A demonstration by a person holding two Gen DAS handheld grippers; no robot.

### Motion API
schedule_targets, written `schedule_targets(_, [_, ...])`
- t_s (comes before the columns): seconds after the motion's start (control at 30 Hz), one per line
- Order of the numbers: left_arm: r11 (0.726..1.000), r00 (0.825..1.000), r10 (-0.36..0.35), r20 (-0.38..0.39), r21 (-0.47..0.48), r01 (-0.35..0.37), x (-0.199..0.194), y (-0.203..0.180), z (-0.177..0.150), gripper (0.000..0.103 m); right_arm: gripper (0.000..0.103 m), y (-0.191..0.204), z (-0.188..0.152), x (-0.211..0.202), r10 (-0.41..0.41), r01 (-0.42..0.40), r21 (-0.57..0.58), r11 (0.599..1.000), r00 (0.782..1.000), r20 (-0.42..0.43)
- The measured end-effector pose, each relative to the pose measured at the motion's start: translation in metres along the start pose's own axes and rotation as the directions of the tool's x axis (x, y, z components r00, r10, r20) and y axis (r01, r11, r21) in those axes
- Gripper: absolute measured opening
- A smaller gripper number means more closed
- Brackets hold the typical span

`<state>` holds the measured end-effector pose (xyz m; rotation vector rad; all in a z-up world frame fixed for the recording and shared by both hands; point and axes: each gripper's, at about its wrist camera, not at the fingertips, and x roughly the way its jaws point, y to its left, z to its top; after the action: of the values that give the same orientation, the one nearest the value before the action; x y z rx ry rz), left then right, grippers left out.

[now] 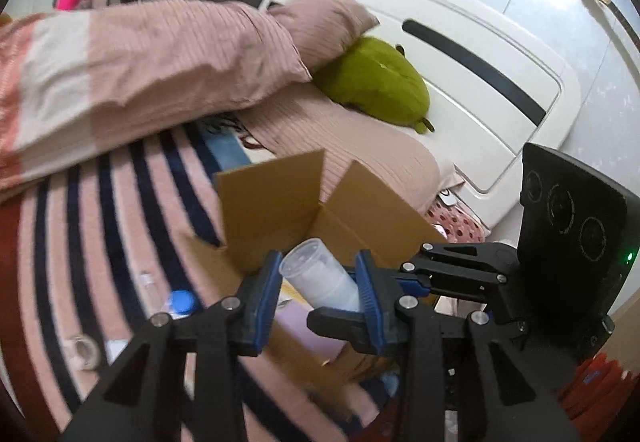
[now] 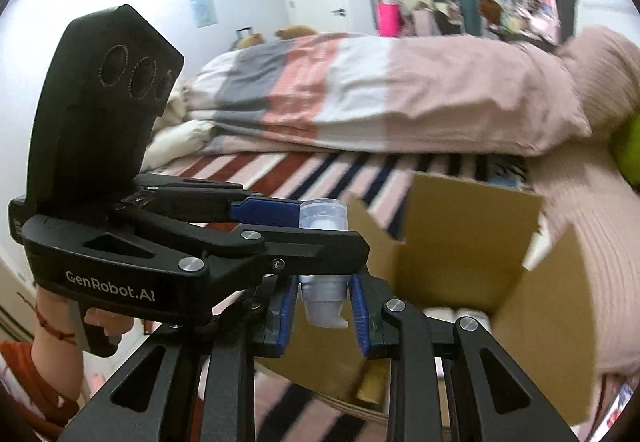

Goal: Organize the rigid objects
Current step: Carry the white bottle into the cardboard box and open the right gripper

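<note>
A clear-capped white bottle (image 1: 320,276) is held between both grippers above the bed, just in front of an open cardboard box (image 1: 280,198). My left gripper (image 1: 318,282) is shut on the bottle's upper part. My right gripper (image 2: 324,300) stands around the bottle's lower end (image 2: 322,302); its blue pads sit close beside it, and contact is unclear. The right gripper's body shows in the left wrist view (image 1: 452,274), and the left gripper crosses the right wrist view (image 2: 296,226). The box (image 2: 472,238) holds white containers (image 2: 456,314).
A blue-capped bottle (image 1: 180,302) and a tape roll (image 1: 82,350) lie on the striped blanket (image 1: 100,222). A folded duvet (image 1: 140,58), pillow (image 1: 324,22) and green plush (image 1: 376,78) lie behind the box. The white headboard (image 1: 460,54) is at the right.
</note>
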<state>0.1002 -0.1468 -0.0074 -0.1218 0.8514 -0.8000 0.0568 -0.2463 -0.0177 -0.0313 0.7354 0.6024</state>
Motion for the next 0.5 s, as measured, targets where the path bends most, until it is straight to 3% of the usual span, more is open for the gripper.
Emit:
schedule_targets(0.33, [1.0, 0.994, 0.028, -0.103, -0.002, -0.029, 0.046, -0.014, 0.005, 0.036, 0.02, -0.051, -0.014, 0.0, -0.038, 0.052, 0.108, 0.993, 0.991, -0.131])
schedule_targets(0.4, [0.999, 0.994, 0.045, -0.095, 0.017, -0.044, 0.043, -0.016, 0.004, 0.046, 0.022, -0.05, -0.014, 0.003, -0.058, 0.074, 0.105, 0.992, 0.986, -0.155])
schedule_targets(0.5, [0.995, 0.995, 0.086, -0.051, 0.057, -0.083, 0.029, -0.02, 0.003, 0.063, 0.043, -0.044, -0.013, 0.003, -0.091, 0.104, 0.072, 0.992, 0.982, -0.163])
